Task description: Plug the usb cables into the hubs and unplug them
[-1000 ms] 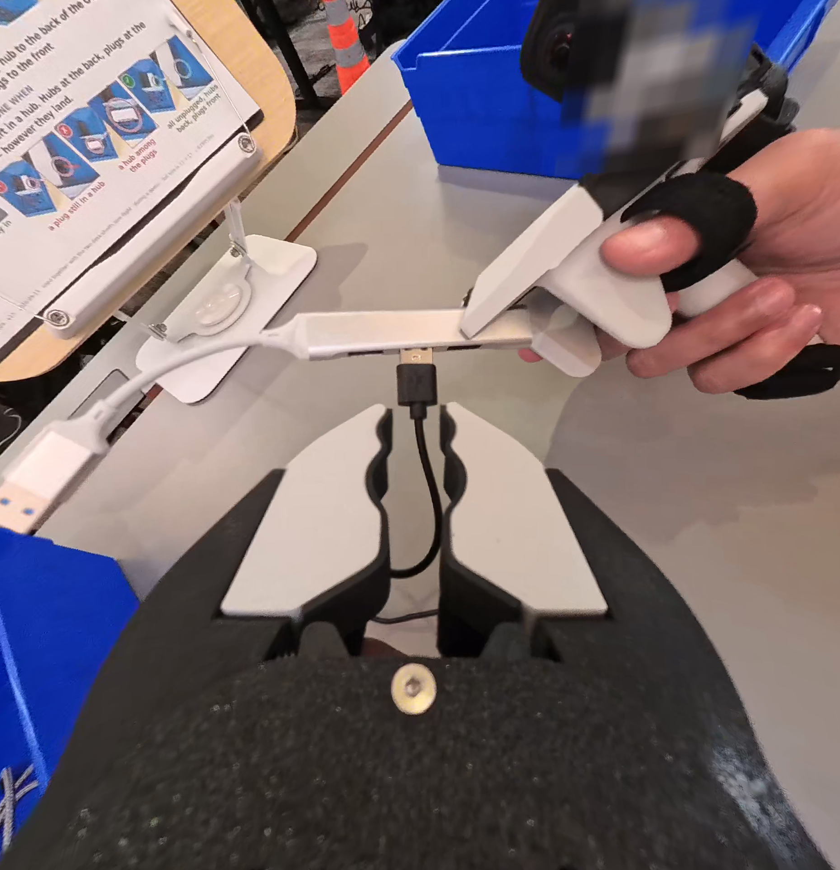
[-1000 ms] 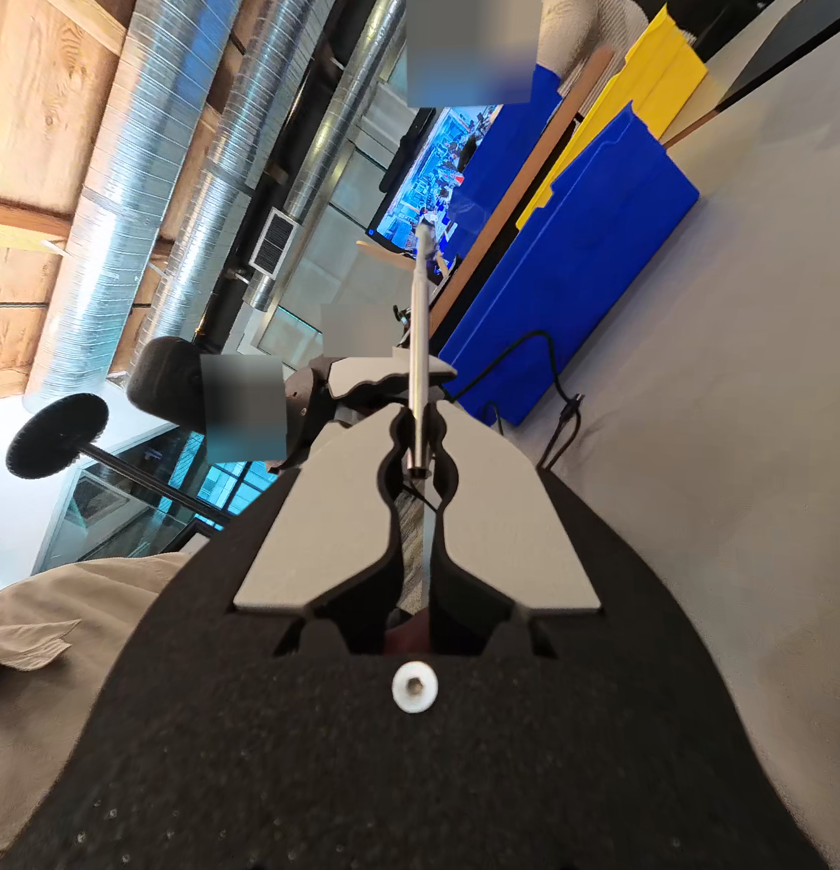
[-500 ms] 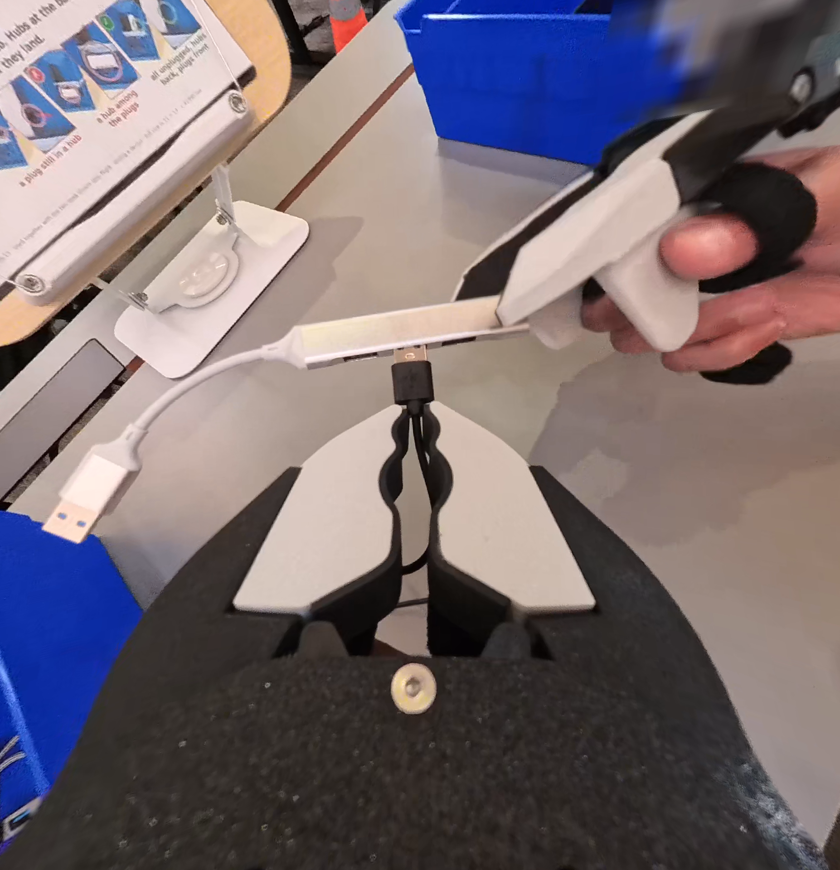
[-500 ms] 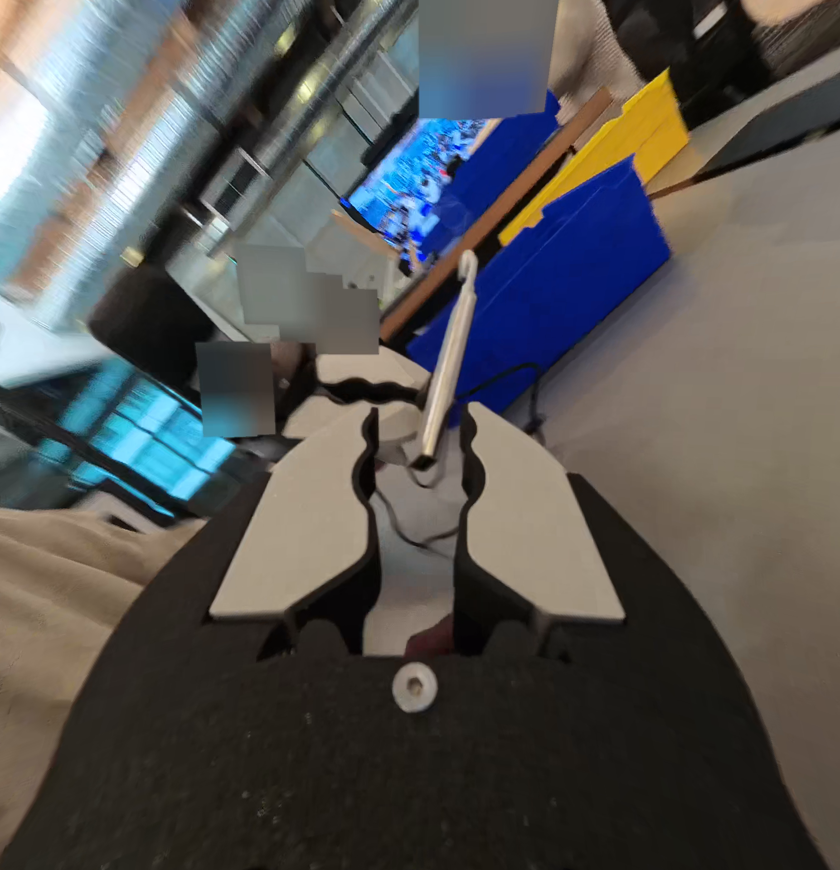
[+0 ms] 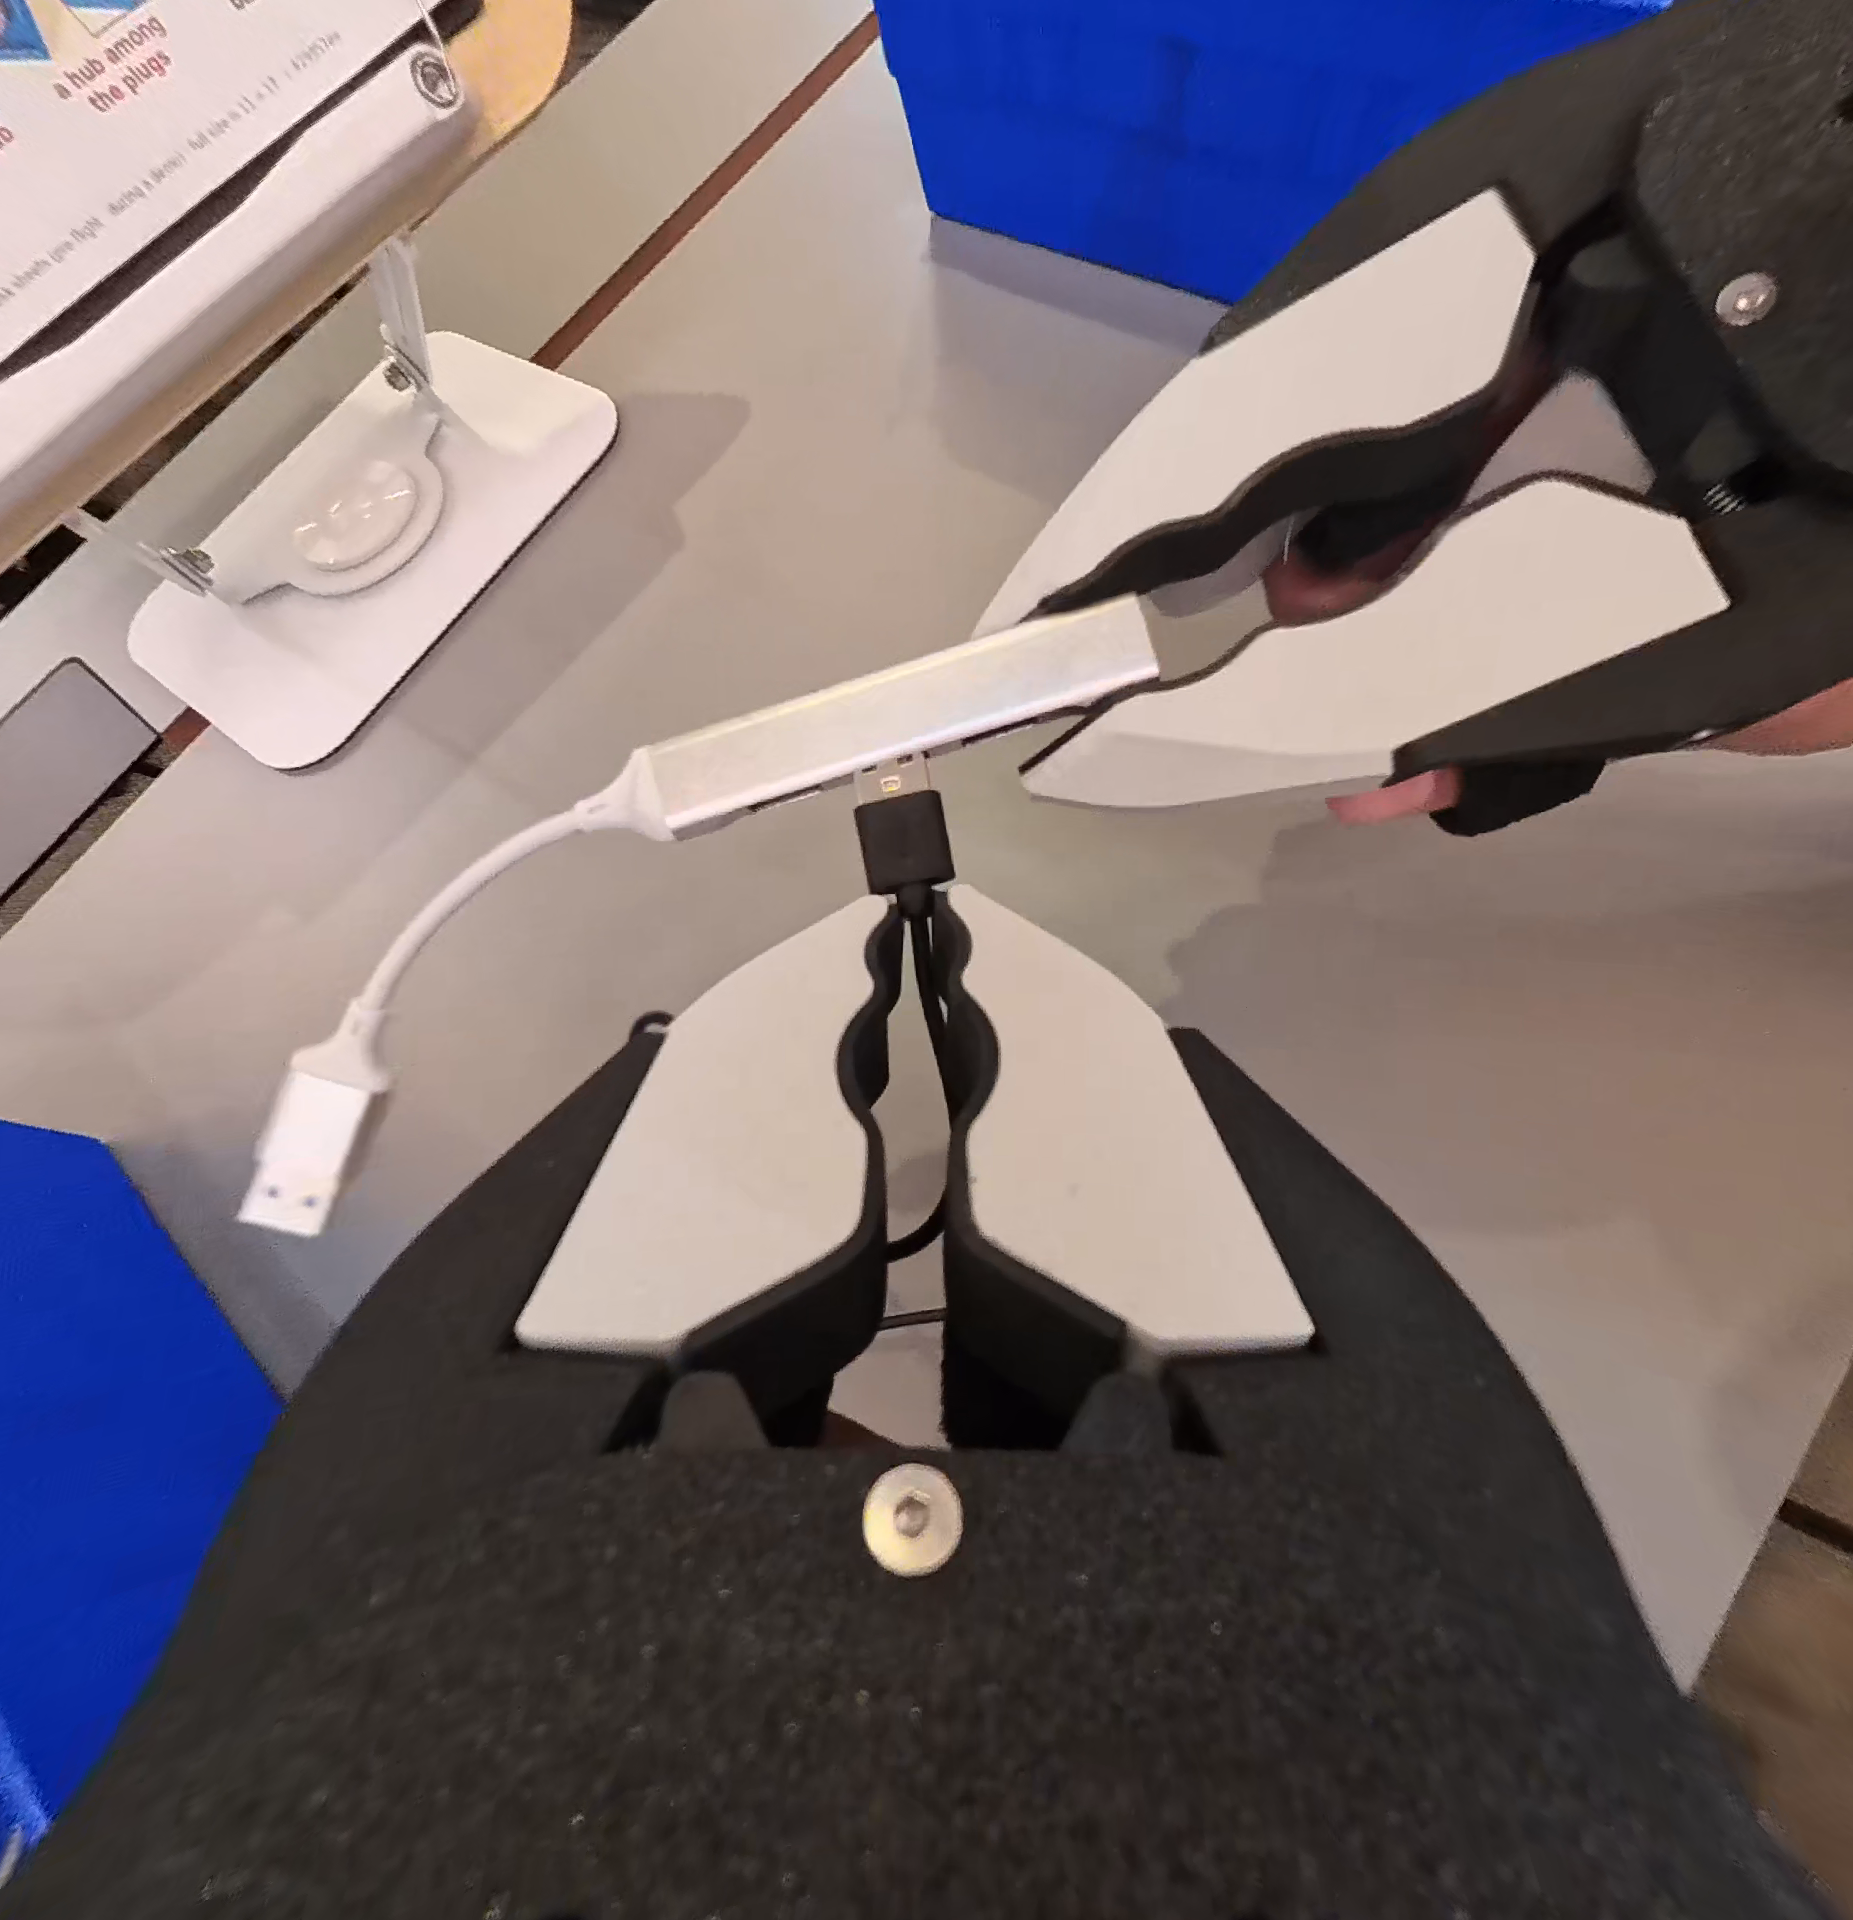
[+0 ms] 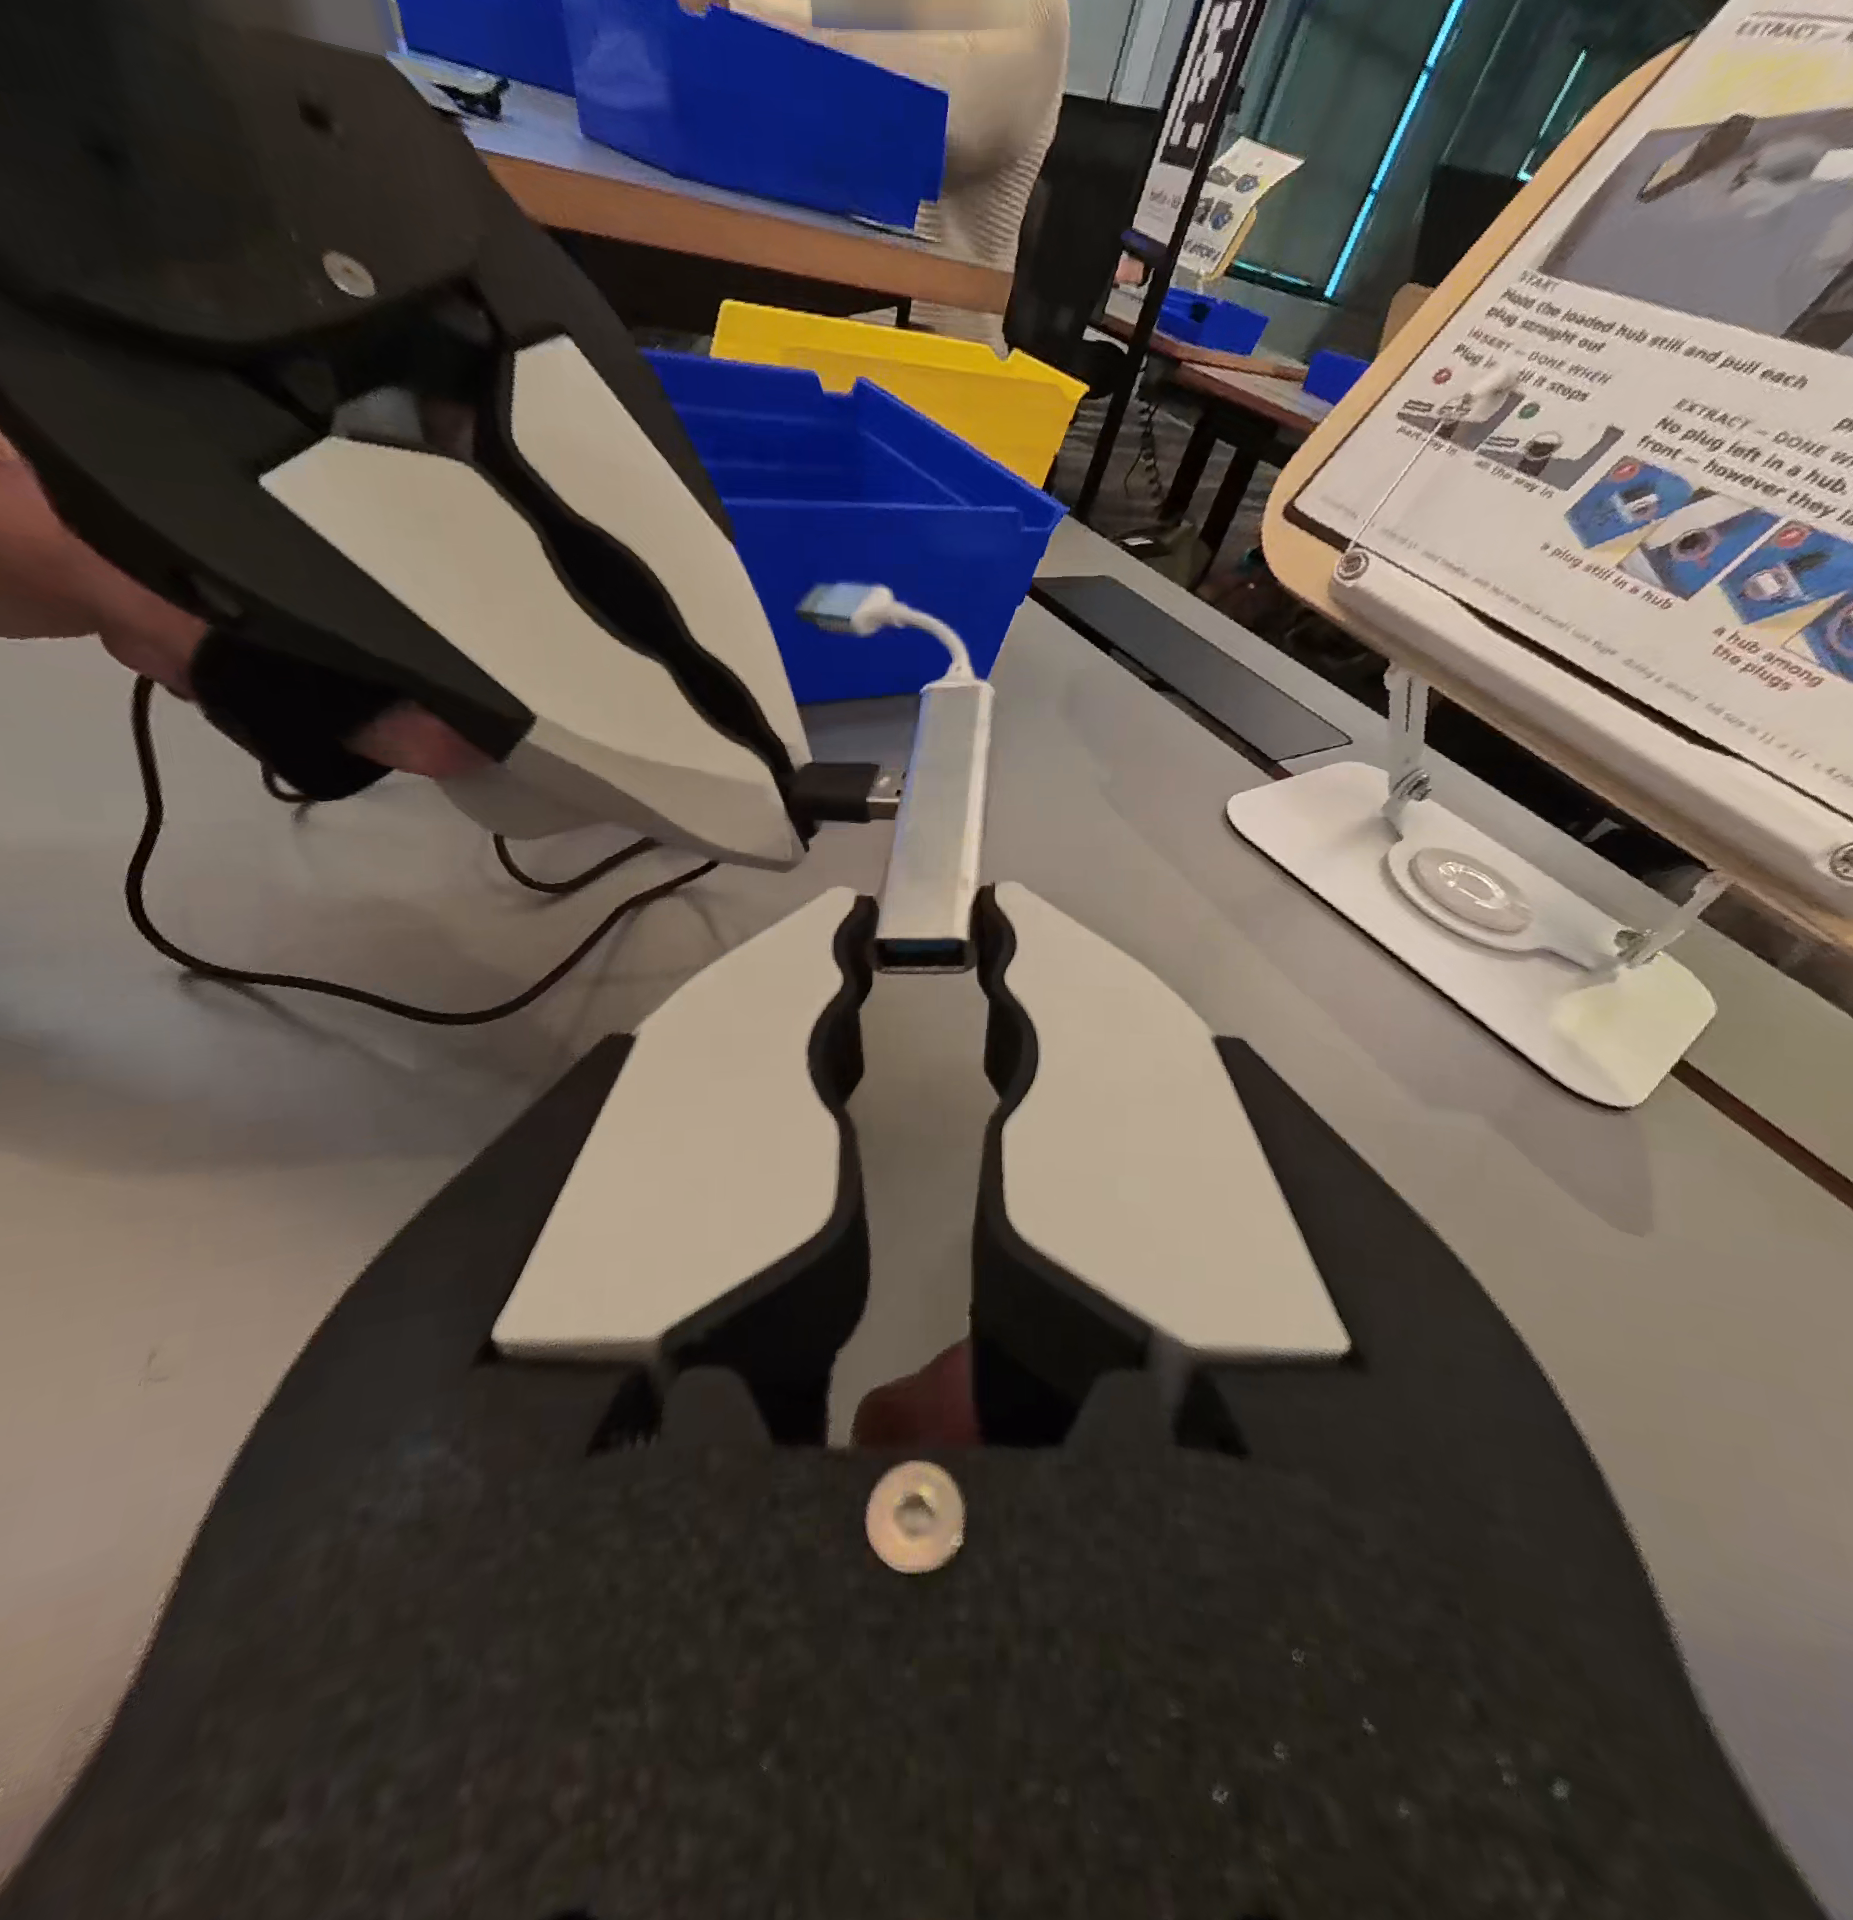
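Left wrist view: left gripper (image 5: 917, 914) now clenched on black cable (image 5: 927, 997); right gripper (image 6: 922, 914) grips hub (image 5: 901, 707). Plug (image 5: 899, 816) part-seated below hub; extraction likely begun.

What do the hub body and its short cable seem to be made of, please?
The hub body looks like brushed aluminium: silvery, matte sheen, crisp edges. Its short cable looks like soft white rubbery plastic, since it bends in a smooth curve.
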`<state>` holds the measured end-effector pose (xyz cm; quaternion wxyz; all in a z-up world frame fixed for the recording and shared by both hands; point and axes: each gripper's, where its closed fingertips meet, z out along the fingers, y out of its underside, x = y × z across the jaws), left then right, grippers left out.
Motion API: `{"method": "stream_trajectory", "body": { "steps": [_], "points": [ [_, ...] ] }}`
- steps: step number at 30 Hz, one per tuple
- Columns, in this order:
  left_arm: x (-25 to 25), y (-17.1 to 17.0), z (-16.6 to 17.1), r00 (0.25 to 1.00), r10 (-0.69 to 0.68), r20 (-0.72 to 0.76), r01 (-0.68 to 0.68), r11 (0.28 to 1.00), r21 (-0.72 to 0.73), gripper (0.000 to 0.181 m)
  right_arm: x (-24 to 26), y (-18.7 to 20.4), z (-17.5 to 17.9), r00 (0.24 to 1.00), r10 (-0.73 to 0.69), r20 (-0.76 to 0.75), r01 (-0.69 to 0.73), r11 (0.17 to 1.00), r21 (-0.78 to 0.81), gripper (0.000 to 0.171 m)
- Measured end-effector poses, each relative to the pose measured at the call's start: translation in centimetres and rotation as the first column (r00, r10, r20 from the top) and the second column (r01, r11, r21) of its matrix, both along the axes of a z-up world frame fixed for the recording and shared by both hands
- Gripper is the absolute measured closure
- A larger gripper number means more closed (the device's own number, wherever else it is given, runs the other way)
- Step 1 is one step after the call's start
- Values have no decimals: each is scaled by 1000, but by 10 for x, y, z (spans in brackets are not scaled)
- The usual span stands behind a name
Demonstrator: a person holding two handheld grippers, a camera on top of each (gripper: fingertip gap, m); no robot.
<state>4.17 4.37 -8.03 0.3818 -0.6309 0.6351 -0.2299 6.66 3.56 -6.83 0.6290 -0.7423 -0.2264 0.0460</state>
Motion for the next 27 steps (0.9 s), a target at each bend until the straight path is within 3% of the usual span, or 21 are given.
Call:
{"method": "stream_trajectory", "body": {
  "steps": [8,21,27],
  "points": [
    [1,-2,-3,1000,-2,-15,2,1000,-7,177,1,-2,-4,1000,-6,-18,6,1000,-22,152],
    [1,0,-22,994,37,-103,-40,999,-30,177,3,-1,-22,978,-72,194,79,997,-25,152],
    [6,2,-27,992,41,-116,-44,999,-16,177,6,2,-25,983,-63,170,73,996,-52,152]
  ]
}}
